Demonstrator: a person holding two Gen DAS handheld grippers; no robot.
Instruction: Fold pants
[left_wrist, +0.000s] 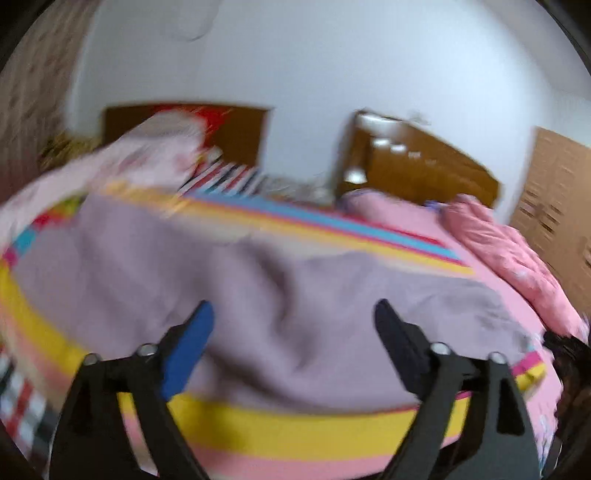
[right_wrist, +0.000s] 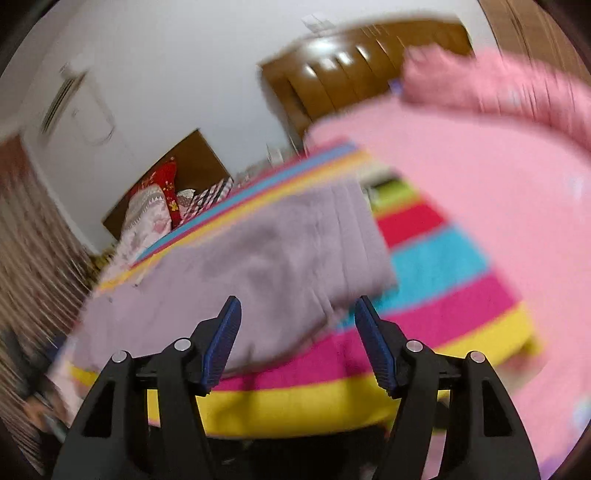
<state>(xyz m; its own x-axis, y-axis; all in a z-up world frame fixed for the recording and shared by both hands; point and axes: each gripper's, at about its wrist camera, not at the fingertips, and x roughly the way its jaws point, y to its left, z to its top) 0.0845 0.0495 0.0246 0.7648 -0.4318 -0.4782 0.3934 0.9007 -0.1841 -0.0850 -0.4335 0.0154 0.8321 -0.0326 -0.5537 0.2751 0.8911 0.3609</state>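
Observation:
Mauve pants (left_wrist: 258, 280) lie spread flat on a striped sheet (left_wrist: 280, 432) on a bed. My left gripper (left_wrist: 293, 310) hovers over the near edge of the cloth with its jaws wide apart and nothing between them. In the right wrist view the pants (right_wrist: 258, 266) lie as a folded mauve slab with its near corner just beyond my right gripper (right_wrist: 297, 306). That gripper is open too, above the cloth and empty. Both views are blurred.
A pink quilt (left_wrist: 517, 258) is bunched on the bed's right side over a pink sheet (right_wrist: 480, 192). Pillows (right_wrist: 155, 210) and a wooden headboard (left_wrist: 424, 166) stand at the far end. A white wall rises behind, and a wooden wardrobe (left_wrist: 557, 206) stands at right.

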